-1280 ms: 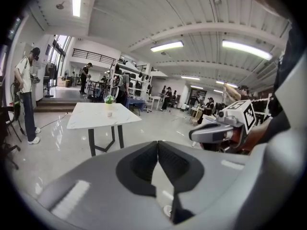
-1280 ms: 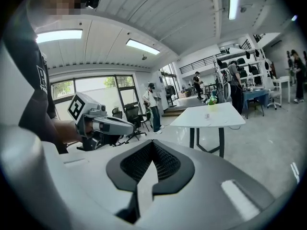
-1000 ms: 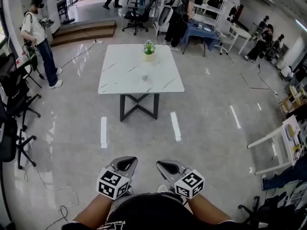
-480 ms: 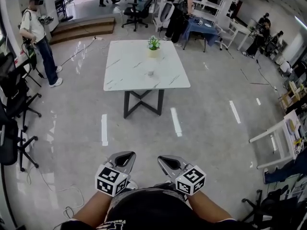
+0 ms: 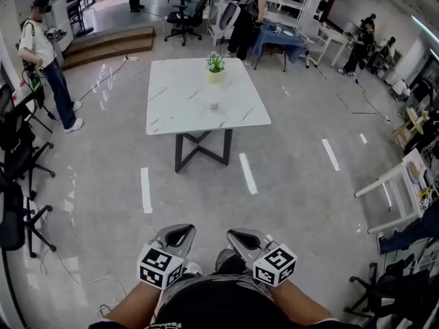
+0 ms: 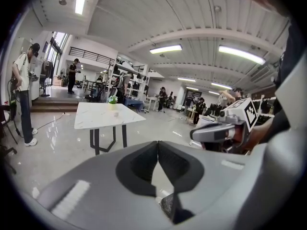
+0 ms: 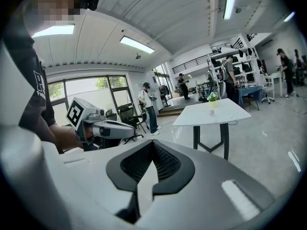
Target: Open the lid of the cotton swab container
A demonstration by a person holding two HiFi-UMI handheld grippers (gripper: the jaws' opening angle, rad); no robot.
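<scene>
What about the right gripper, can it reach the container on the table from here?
Probably not. The right gripper is by the person's body; the container sits on the table well ahead across the floor. Nothing blocks the way; walking closer seems needed.

Head view from high, steeply down, white table (image 5: 192,105) far ahead; both gripper views low, near level, sharing that distant table
</scene>
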